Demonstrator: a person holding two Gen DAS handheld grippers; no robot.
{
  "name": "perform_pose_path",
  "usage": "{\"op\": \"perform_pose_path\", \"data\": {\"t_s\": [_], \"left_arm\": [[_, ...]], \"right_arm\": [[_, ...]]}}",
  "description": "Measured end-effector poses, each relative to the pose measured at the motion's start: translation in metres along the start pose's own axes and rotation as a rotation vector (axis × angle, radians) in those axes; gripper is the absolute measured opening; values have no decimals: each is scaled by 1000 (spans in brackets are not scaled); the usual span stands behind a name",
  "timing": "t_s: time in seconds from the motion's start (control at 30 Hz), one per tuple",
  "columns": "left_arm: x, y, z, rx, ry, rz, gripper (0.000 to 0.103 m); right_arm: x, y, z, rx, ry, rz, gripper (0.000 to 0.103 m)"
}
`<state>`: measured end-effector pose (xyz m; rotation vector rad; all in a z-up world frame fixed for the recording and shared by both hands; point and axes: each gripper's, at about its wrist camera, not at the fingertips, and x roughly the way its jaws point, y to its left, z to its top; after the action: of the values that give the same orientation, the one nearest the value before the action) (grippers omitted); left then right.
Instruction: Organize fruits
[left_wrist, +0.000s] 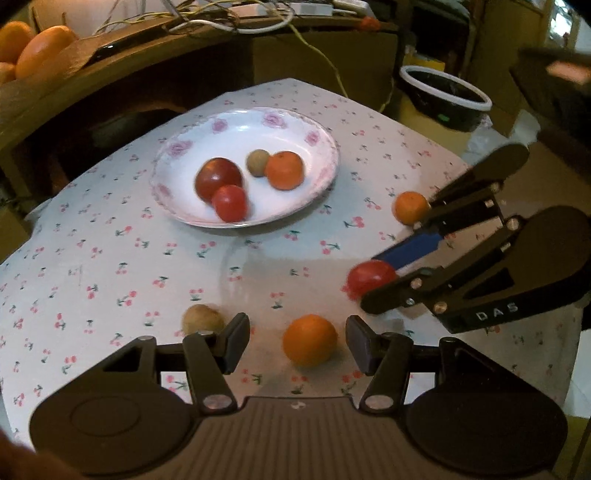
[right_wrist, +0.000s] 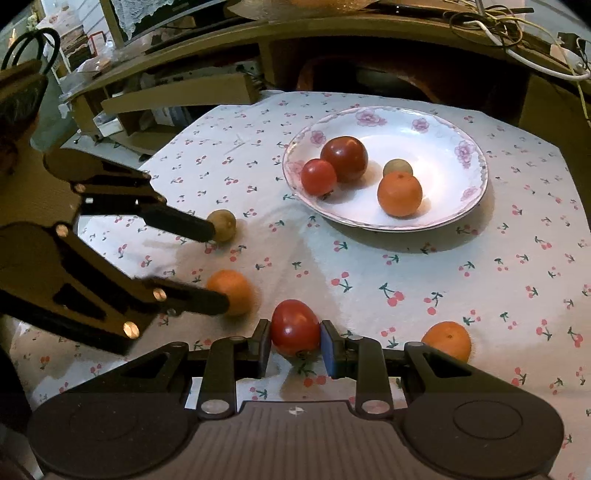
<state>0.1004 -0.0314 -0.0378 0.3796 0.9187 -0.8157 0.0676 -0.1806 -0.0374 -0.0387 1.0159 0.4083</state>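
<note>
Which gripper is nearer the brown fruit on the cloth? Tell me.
Left. The left gripper has the brown fruit beside its finger; the right gripper is farther, around a red tomato.

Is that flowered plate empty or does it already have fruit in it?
Not empty. The plate holds four fruits: two red ones, an orange and a small brownish one.

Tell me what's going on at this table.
A person holding two tongs is sorting fruit onto a flowered plate. The right tongs are closed on a red tomato on the cloth. The left tongs are open around an orange. Four fruits already lie in the plate; another orange and a small brown fruit wait outside.
</note>
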Motion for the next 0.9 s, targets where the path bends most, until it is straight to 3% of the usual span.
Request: {"op": "perform_pose_path", "data": {"t_s": [0.23, 0.57, 0.73, 0.77, 0.83, 0.9], "left_arm": [[11, -18, -7, 54, 31, 5, 62], [12, -16, -8, 50, 0, 34, 63], [12, -14, -7, 48, -4, 37, 64], [13, -15, -7, 49, -4, 36, 64], [12, -15, -7, 52, -7, 35, 64], [12, -14, -7, 51, -6, 32, 63]], "right_arm": [[-3, 2, -3, -19, -3, -7, 30], [0, 3, -4, -51, -14, -12, 32], [-1, 4, -4, -57, -17, 3, 43], [-1, 4, -4, -60, -20, -5, 51], [0, 2, -3, -63, -25, -28, 56], [0, -1, -3, -50, -24, -23, 56]]}}
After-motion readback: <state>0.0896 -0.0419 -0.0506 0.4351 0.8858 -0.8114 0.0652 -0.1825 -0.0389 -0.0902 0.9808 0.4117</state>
